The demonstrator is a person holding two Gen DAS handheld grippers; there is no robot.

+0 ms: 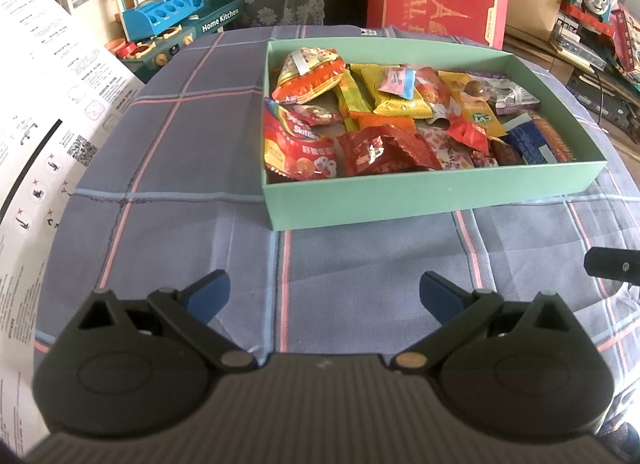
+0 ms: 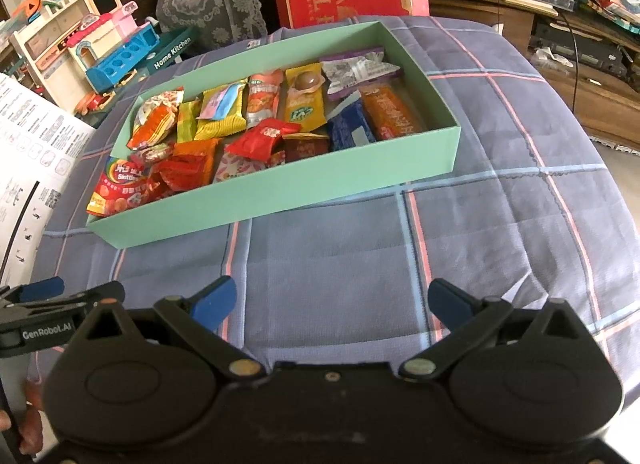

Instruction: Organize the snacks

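Both claws, left claw (image 1: 325,296) and right claw (image 2: 333,302), hover spread and empty before the snack-filled green box (image 1: 420,196).

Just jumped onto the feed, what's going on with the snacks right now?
A person holds two grippers over the checked cloth, both open and empty. The left gripper and right gripper both hover short of the green box, touching nothing. The box is packed with snack packets, including a Skittles bag at its left end. No loose snacks show on the cloth.
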